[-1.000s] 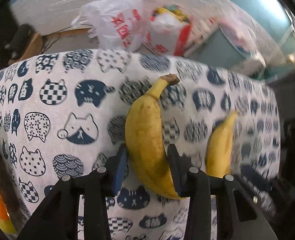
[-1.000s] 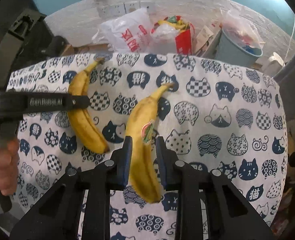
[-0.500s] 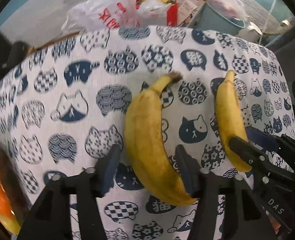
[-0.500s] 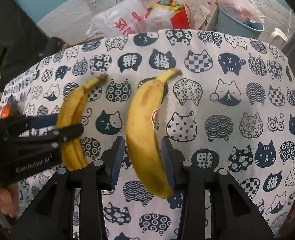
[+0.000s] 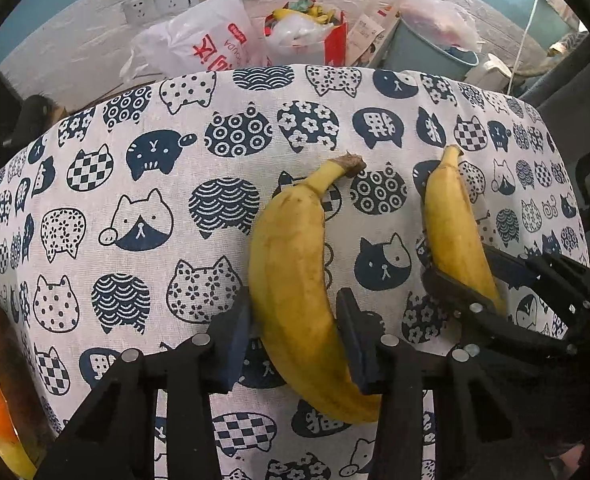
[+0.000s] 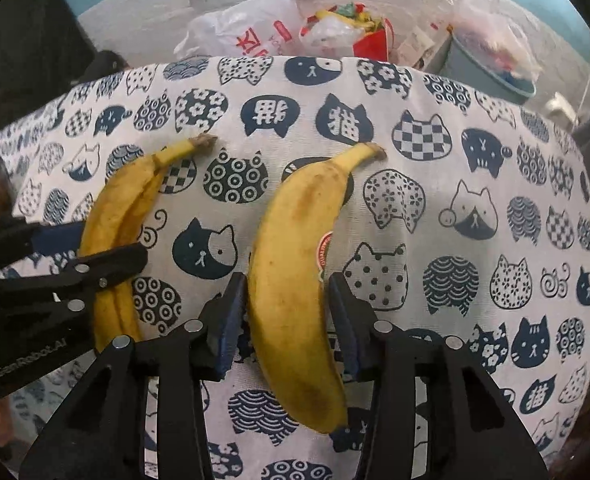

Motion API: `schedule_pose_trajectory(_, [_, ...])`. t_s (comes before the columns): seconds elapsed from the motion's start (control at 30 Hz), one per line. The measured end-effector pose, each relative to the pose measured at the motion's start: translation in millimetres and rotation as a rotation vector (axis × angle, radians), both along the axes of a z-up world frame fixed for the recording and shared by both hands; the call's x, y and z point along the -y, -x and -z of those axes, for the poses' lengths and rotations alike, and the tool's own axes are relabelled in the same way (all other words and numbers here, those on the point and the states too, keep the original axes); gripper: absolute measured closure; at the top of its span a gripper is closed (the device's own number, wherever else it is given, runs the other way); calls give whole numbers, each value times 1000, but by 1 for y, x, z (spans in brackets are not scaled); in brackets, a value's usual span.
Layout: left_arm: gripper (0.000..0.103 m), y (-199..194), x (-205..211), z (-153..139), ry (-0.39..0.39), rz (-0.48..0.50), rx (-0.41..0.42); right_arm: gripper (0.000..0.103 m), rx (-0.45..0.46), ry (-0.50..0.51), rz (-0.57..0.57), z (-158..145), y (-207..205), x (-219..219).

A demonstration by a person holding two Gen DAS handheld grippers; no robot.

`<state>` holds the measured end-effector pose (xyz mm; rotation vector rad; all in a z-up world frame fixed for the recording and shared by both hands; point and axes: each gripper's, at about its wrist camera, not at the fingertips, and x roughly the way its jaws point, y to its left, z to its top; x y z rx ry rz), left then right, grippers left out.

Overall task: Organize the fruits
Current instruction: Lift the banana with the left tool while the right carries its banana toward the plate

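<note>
Your left tool (image 5: 293, 336) has just been closing; its pads touch the banana (image 5: 295, 280) on the cat-print desk (image 5: 135, 184). Your right tool (image 6: 283, 316) has just been opening, standing slightly off the stickered banana (image 6: 291, 272) between its pads.

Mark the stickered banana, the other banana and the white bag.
stickered banana (image 6: 291, 264), right wrist view, mid-body
other banana (image 5: 295, 280), left wrist view, mid-body
white bag (image 5: 199, 44), left wrist view, its front above the red print
</note>
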<state>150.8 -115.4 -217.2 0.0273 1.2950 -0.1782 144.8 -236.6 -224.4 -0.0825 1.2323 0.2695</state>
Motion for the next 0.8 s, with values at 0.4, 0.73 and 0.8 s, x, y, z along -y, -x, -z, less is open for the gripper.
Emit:
schedule_pose_trajectory(0.4, [67, 33, -11, -16, -17, 44, 45, 69, 21, 18, -35, -11, 20, -1])
schedule_pose_trajectory(0.73, [67, 66, -41, -41, -18, 40, 79, 69, 78, -37, -39, -51, 42, 1])
schedule_pose_trajectory(0.8, [67, 71, -48, -49, -17, 33, 91, 69, 86, -46, -41, -60, 46, 0])
